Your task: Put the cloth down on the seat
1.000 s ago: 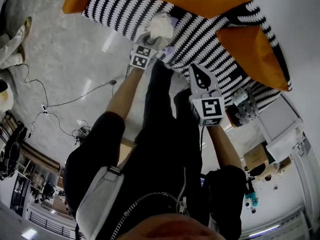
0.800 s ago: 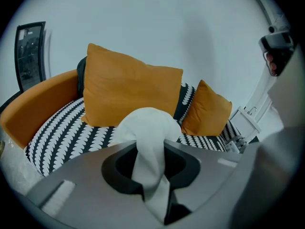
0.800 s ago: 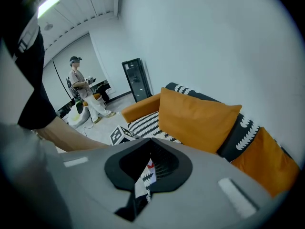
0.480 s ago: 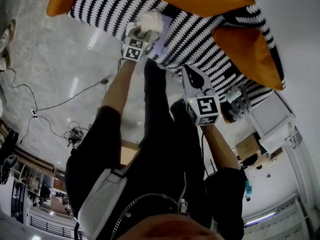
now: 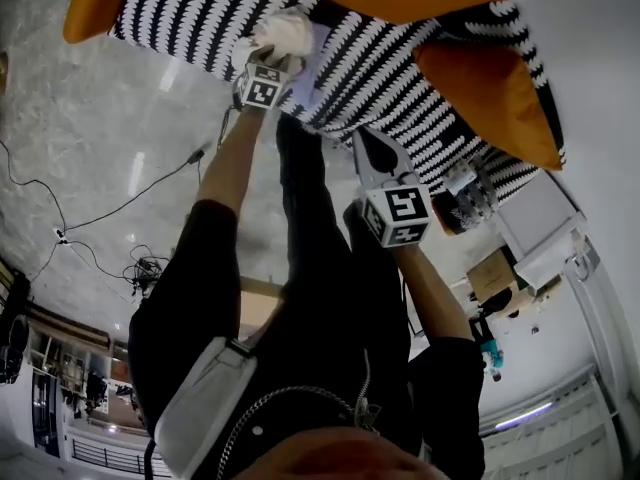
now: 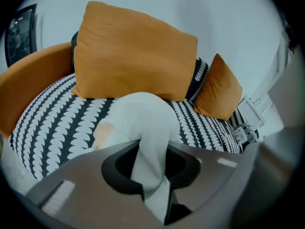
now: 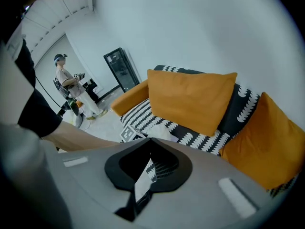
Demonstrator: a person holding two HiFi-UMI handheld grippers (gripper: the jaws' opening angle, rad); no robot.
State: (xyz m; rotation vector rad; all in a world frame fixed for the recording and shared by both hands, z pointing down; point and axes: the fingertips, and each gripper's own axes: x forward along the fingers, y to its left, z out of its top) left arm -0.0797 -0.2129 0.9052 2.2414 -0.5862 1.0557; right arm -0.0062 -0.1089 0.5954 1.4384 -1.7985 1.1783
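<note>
A white cloth (image 6: 143, 123) hangs bunched between the jaws of my left gripper (image 6: 150, 175), which is shut on it. In the head view the left gripper (image 5: 270, 63) holds the cloth (image 5: 285, 33) over the front part of the black-and-white patterned seat (image 5: 380, 58). I cannot tell whether the cloth touches the seat (image 6: 52, 123). My right gripper (image 5: 365, 143) hovers lower, near the seat's front edge, shut with nothing in it. The right gripper view shows the right gripper (image 7: 150, 138), the left gripper's marker cube (image 7: 127, 133) and the cloth (image 7: 162, 133).
Two orange cushions (image 6: 133, 51) (image 6: 219, 87) lean against the backrest, and an orange armrest (image 6: 28, 80) is at the left. Cables (image 5: 120, 208) lie on the pale floor. Boxes and small items (image 5: 490, 268) stand right of the seat. A person (image 7: 71, 87) stands far off.
My left gripper has carried the cloth further forward over the seat. The right gripper has followed a little towards the seat's edge, still shut.
</note>
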